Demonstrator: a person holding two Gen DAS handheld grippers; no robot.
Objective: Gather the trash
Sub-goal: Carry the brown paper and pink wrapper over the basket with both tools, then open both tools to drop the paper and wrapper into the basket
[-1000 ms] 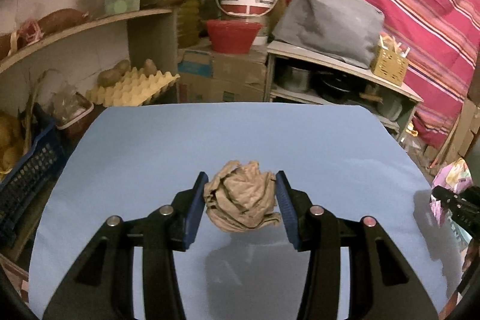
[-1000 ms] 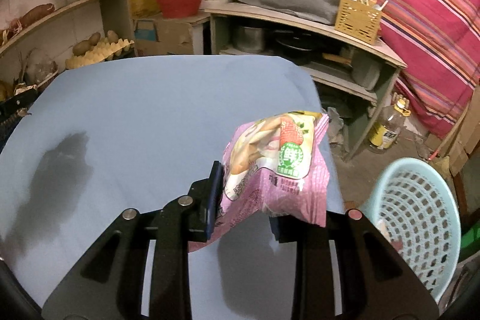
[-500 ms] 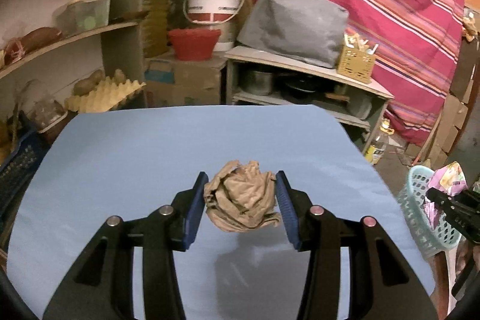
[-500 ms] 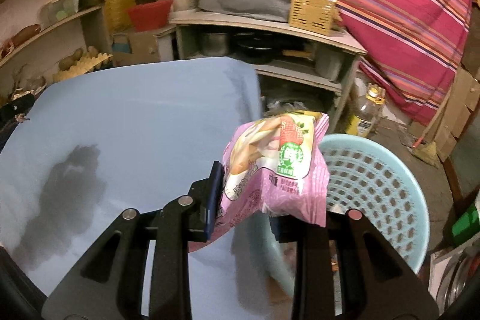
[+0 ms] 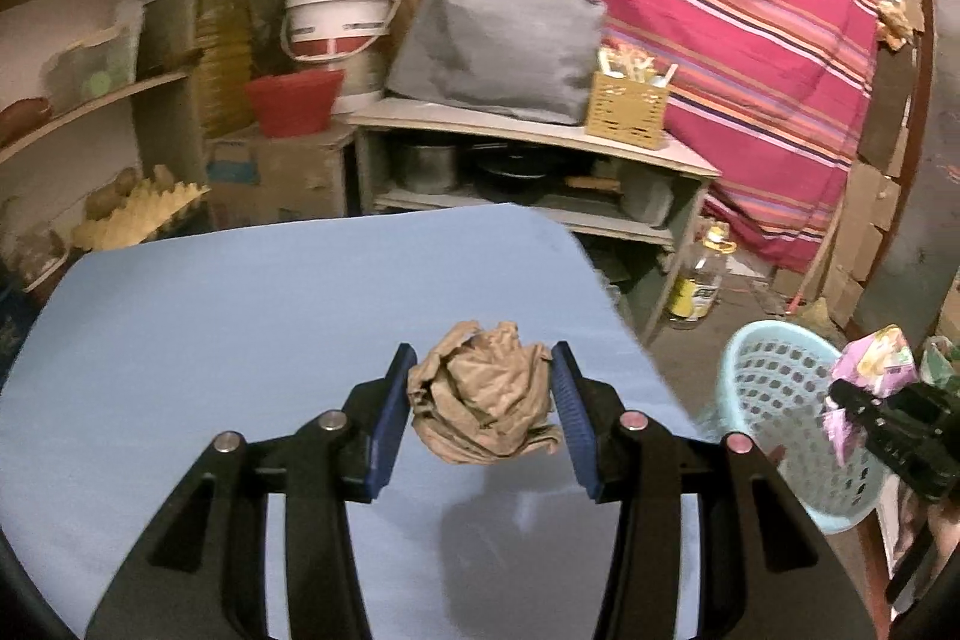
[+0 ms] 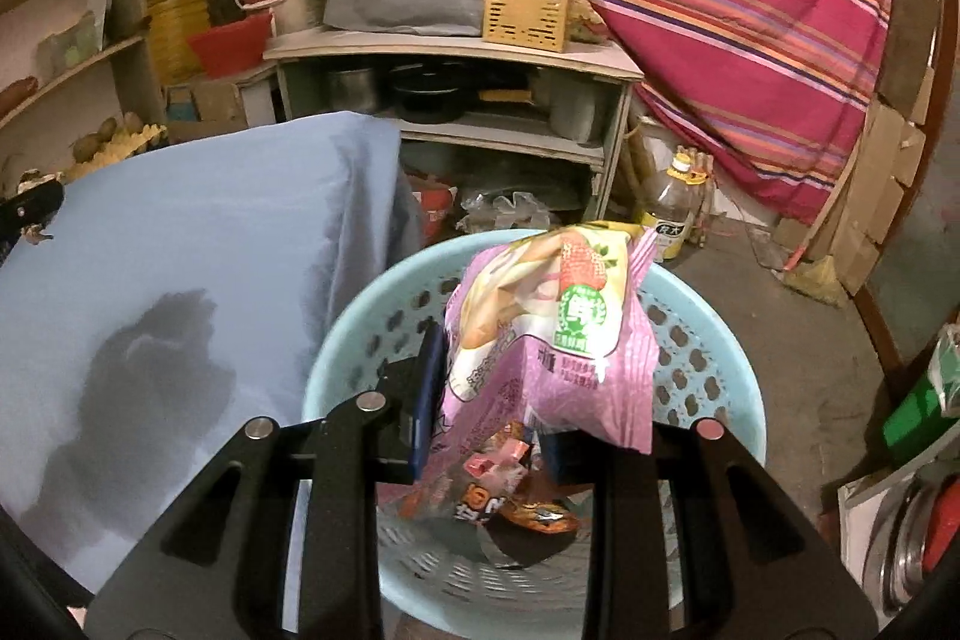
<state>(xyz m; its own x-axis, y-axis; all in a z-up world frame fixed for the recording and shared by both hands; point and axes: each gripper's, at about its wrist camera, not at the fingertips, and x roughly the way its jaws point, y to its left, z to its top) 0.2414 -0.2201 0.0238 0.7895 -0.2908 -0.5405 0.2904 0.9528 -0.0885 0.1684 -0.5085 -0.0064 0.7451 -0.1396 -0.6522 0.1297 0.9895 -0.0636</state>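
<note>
- Right wrist view hides one pad of the right tongs (image 6: 489, 400) behind the pink printed plastic snack bag (image 6: 552, 334); the tongs are closed narrowly on that bag, which hangs above the round light-blue perforated plastic basket (image 6: 708, 358).
- Left wrist view cuts the right tongs off at the right edge, so only their tip and the pink bag's top show there, above the basket (image 5: 774, 388).
- Left tongs (image 5: 483, 400) are about half open and clamp a crumpled ball of brown paper (image 5: 483, 400) above the light-blue covered desk (image 5: 240, 328), near its right edge.
- A second ago the basket sat at the right edge of the right wrist view; now it lies directly under the pink bag. In the left wrist view it was absent and has now come in at the right, while the desk has slid leftward.
- Inside the basket lie a red and orange printed wrapper (image 6: 498, 490) and something dark, too covered to identify.
</note>
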